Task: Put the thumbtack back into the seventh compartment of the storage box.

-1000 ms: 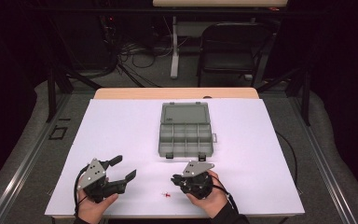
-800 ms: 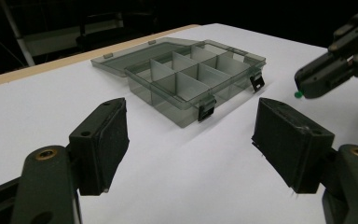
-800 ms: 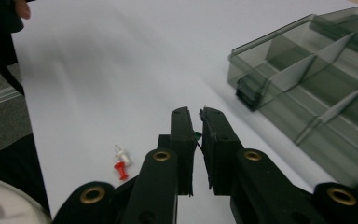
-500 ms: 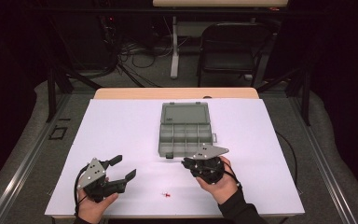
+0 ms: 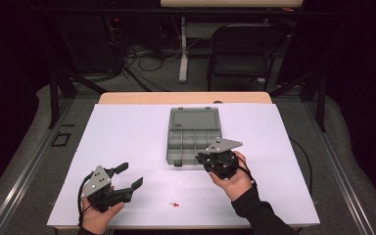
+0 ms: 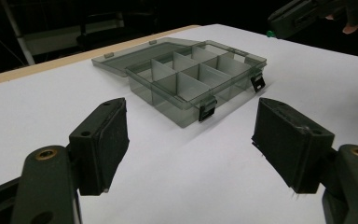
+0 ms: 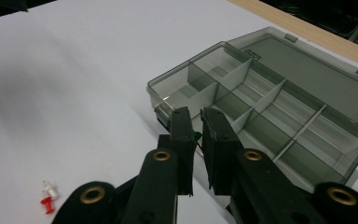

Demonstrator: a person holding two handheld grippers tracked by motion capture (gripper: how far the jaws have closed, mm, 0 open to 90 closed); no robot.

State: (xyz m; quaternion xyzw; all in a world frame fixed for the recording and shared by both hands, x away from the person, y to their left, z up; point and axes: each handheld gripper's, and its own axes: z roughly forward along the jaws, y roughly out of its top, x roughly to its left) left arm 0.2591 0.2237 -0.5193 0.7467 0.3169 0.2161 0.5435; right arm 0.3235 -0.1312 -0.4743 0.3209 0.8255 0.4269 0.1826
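One compartment box (image 5: 194,137) is counted on the worktop (image 5: 127,132), its lid laid open; eight compartments can be made out in it, in two rows of four. Two pushpins are seen lying together, one red (image 7: 47,204) and one white (image 7: 49,189). One small green thing (image 7: 196,136) is seen between the right gripper's (image 7: 196,122) jaws. Two grippers are counted, the left gripper (image 5: 127,177) included. One chair (image 5: 240,49) is seen behind the worktop.

The white, plain surface (image 5: 127,132) has a light wooden edge at its far side. The smoky grey transparent plastic compartment box (image 5: 194,134) has black latches. A small red pushpin (image 7: 47,203) lies beside a white one (image 7: 50,188). The black fingers (image 7: 182,133) pinch a small green pin (image 7: 196,136).
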